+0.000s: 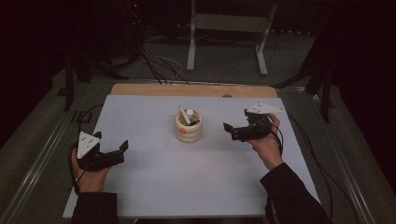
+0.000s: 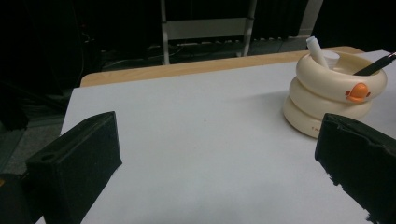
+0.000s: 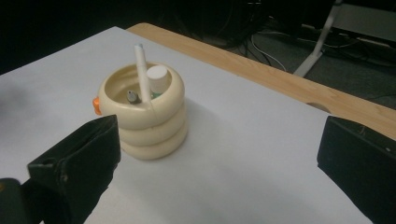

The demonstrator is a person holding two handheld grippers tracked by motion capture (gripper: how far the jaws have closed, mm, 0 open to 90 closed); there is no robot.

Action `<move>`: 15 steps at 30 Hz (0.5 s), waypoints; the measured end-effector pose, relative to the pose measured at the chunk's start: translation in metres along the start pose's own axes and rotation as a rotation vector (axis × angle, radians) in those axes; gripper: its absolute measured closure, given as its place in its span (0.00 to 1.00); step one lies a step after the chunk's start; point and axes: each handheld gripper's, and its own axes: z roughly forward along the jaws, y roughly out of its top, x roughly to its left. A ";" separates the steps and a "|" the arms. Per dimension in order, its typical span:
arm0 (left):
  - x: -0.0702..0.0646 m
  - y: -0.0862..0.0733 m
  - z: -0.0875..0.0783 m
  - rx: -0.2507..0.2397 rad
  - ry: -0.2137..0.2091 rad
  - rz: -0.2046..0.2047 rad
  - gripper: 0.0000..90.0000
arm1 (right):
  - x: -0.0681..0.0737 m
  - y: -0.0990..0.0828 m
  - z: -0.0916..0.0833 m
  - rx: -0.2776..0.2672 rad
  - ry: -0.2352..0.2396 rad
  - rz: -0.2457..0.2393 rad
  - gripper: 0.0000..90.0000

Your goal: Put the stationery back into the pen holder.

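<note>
**Pen holder job: nothing grabbed at this point**

So here's where I was. The cream pen holder [image 1: 189,126], the stacked-ring one with the little orange beak on the side, stood upright near the middle of the white table top [image 1: 154,177]. Inside it were a thin white pen [image 3: 142,70] leaning against the rim, a fat white cap-looking thing [image 3: 157,77] and something dark with a grey tip [image 3: 132,96]. Couldn't tell what that last one was.

My left gripper [image 1: 122,149] sat low at the near left, jaws spread wide, holding nothing, well apart from the holder. My right gripper [image 1: 229,129] was nearer, off to the holder's right, jaws also wide and empty, pointing at it.

My guess: everything was left to do. Right hand looked like the one to go in.
</note>
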 end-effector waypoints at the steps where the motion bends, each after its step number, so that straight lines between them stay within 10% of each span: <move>1: 0.000 0.000 0.000 0.000 -0.001 -0.001 0.01 | 0.000 -0.001 -0.002 -0.003 -0.003 -0.003 0.00; 15: 0.002 0.000 -0.002 -0.006 -0.005 -0.009 0.00 | 0.000 -0.027 -0.024 -0.030 -0.039 -0.010 0.00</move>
